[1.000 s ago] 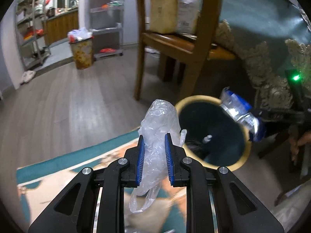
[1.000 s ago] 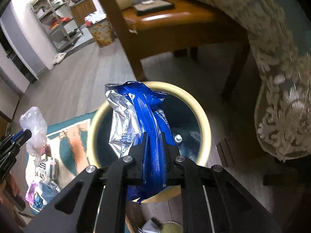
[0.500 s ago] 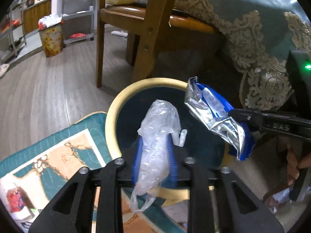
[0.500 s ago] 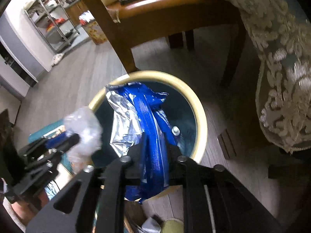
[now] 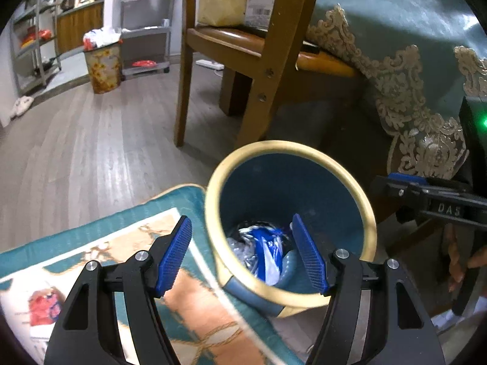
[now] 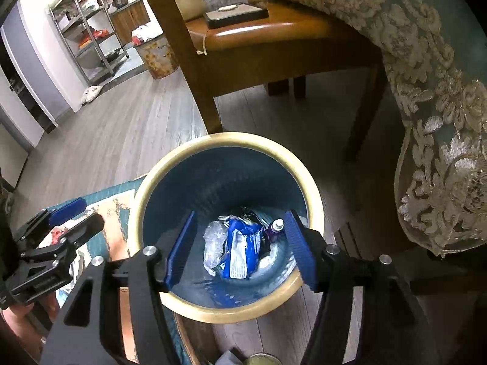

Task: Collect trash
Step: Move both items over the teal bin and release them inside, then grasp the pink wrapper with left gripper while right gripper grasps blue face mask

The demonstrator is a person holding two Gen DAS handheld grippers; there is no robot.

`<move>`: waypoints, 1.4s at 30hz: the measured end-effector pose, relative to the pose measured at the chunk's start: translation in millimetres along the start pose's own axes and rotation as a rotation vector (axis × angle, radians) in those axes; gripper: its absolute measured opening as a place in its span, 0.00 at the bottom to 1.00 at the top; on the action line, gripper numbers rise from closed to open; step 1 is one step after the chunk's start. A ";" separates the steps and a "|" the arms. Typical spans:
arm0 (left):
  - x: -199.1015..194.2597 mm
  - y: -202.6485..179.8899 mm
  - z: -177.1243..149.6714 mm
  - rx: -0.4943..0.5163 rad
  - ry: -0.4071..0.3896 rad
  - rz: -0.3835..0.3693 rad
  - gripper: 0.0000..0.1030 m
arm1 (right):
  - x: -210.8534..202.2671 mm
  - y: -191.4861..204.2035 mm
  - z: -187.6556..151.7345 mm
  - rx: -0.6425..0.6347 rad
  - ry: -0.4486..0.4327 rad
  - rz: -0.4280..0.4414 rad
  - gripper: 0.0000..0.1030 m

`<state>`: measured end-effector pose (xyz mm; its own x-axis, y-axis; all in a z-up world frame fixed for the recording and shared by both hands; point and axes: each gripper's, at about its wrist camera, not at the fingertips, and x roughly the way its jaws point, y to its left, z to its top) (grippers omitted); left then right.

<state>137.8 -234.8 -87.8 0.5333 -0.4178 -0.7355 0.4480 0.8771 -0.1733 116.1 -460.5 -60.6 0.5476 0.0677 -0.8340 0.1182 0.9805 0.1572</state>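
Note:
A blue waste bin with a cream rim (image 5: 359,200) (image 6: 313,188) stands on the floor beside a rug. At its bottom lie a blue and silver snack wrapper (image 6: 240,249) (image 5: 264,252), a crumpled clear plastic bag (image 6: 214,245) and a small bottle (image 6: 275,226). My left gripper (image 5: 243,255) hovers over the bin's left rim, its jaws opening, nothing between them. My right gripper (image 6: 240,246) hangs over the bin's mouth, jaws opening, empty too. Each gripper shows at the edge of the other's view: the right gripper (image 5: 426,197), the left gripper (image 6: 61,228).
A wooden chair (image 5: 261,48) (image 6: 274,36) stands just behind the bin, and a lace-edged teal tablecloth (image 5: 411,70) (image 6: 441,121) hangs at the right. A patterned rug (image 5: 91,258) with red litter (image 5: 44,304) lies left. A second, full bin (image 5: 102,60) and shelves stand far back.
Both grippers opened. The clear bag left the left jaws and the blue wrapper left the right jaws; both now lie in the bin. The left gripper moved in over the bin.

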 end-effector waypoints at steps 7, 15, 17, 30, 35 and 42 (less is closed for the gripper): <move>-47.6 20.9 -9.7 0.016 -0.033 0.059 0.74 | -12.0 20.9 0.5 -0.047 -0.028 -0.026 0.78; -124.7 72.5 -26.2 -0.038 -0.098 0.158 0.77 | -24.2 71.4 -7.3 -0.133 -0.041 -0.007 0.87; -144.7 92.1 -35.1 -0.065 -0.105 0.197 0.77 | -24.9 86.9 -11.8 -0.147 -0.031 0.008 0.88; -230.7 184.5 -95.0 -0.230 -0.119 0.354 0.77 | -19.4 199.6 -56.0 -0.216 0.034 0.128 0.88; -243.2 209.0 -124.1 -0.273 -0.091 0.376 0.77 | -15.4 239.7 -78.5 -0.268 0.043 0.140 0.88; -249.0 228.2 -179.0 -0.375 -0.036 0.402 0.77 | -8.3 280.4 -119.6 -0.332 0.038 0.142 0.88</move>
<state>-21.1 111.9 -61.5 0.6366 -0.0342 -0.7704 -0.0792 0.9908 -0.1094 45.6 -164.1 -72.9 0.5071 0.2078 -0.8365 -0.2357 0.9670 0.0973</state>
